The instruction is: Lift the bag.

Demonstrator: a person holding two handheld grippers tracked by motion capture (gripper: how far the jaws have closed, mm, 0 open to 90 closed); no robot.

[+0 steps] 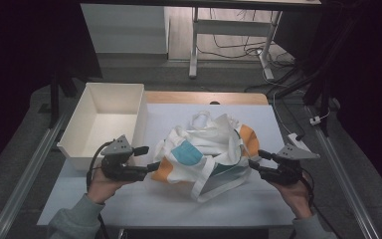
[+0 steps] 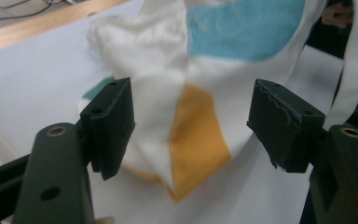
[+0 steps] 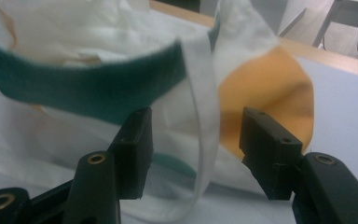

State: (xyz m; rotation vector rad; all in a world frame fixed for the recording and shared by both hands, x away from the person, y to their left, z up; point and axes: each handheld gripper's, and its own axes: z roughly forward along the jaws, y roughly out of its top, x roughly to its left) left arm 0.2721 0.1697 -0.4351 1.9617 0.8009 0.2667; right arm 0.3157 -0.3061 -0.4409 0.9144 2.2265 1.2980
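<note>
A crumpled white cloth bag (image 1: 204, 154) with orange, blue and dark green patches lies in the middle of the white table top (image 1: 154, 201). My left gripper (image 1: 149, 158) is at the bag's left edge, jaws open. In the left gripper view its jaws (image 2: 191, 126) stand wide on either side of an orange-and-white corner of the bag (image 2: 168, 70) without pressing on it. My right gripper (image 1: 256, 158) is at the bag's right edge, also open. In the right gripper view a white strap (image 3: 205, 116) hangs between its jaws (image 3: 196, 144), beside an orange patch (image 3: 270, 88).
An empty white bin (image 1: 140, 117) stands at the table's left rear corner, just behind my left gripper. A wooden strip (image 1: 204, 97) runs along the far edge. Metal rails flank the table. Beyond it stand desk legs and cables on the floor.
</note>
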